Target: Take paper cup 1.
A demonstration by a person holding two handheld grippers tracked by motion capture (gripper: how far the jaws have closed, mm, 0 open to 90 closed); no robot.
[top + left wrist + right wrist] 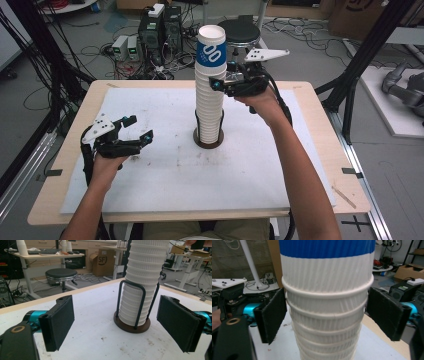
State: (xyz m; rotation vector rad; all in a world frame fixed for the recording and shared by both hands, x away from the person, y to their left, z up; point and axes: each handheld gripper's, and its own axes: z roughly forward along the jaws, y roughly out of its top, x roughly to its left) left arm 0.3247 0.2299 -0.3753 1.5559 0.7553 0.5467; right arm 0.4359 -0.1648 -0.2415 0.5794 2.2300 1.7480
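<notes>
Right gripper (220, 82) jaws spread wide astride cup stack (210, 87), pads barely off it; left gripper (141, 129) open, empty.

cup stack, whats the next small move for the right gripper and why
Probably close the right gripper on the cup stack just under the blue-banded top cup. Its jaws straddle the stack there, the pads beside the rims but not clearly pressing, so nothing is gripped yet.

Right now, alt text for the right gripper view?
A tall stack of ribbed white paper cups stands between the right gripper's open black pads, the top cup banded blue. White table surface below.
</notes>
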